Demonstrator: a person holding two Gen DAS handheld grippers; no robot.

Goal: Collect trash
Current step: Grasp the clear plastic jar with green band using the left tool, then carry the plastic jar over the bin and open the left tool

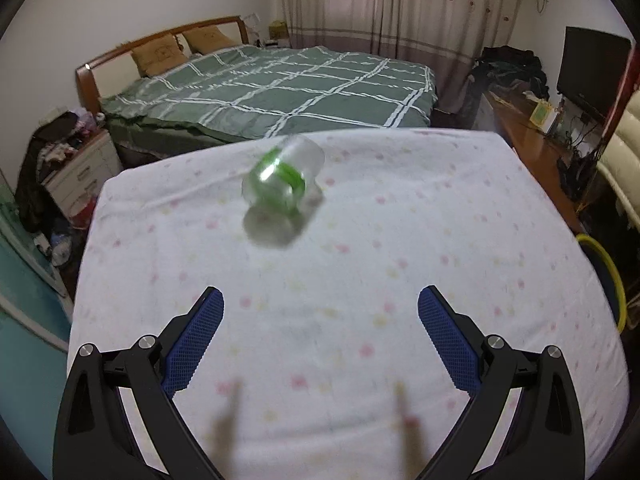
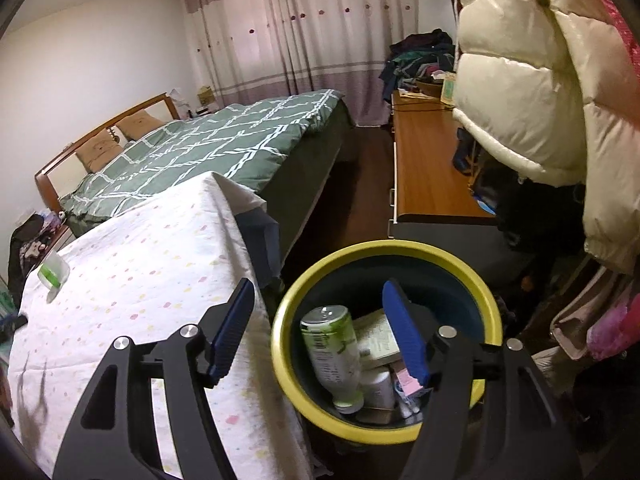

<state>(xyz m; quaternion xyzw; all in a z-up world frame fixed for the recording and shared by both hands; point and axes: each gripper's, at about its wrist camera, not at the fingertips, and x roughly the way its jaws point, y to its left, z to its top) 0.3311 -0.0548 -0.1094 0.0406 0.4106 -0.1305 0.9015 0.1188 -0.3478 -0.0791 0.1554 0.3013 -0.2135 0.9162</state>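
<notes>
Far left in the left wrist view: a cluttered white nightstand (image 1: 82, 168) with heaped clothes. Behind it, a wooden-framed bed (image 1: 280, 88) under a green checked quilt. Nearer, a table draped in a white cloth with pastel dots (image 1: 360, 264), and on it, toward the far left part, a clear plastic cup with a green band (image 1: 282, 178), blurred, apparently lying on its side, well ahead of the fingertips. Low in the frame, the left gripper (image 1: 320, 308), jaws spread wide with nothing between the blue pads, only cloth beneath. At the right edge, a sliver of the yellow bin rim, a wooden desk (image 1: 528, 136) and a dark screen (image 1: 592, 68). In the right wrist view, the same cup (image 2: 53, 272) at the far left of the dotted cloth (image 2: 160, 264), well apart from everything else. Then the right gripper (image 2: 318, 304), jaws apart and empty, left finger over the table edge, right finger over the bin's mouth. Just beside the table, the yellow-rimmed bin (image 2: 468, 276), dark inside, holding a green-and-white bottle (image 2: 332, 352) standing cap down, a pale box, a white container and a pink-topped item. To the right, a cream puffer jacket (image 2: 532, 92) hanging above the desk.
</notes>
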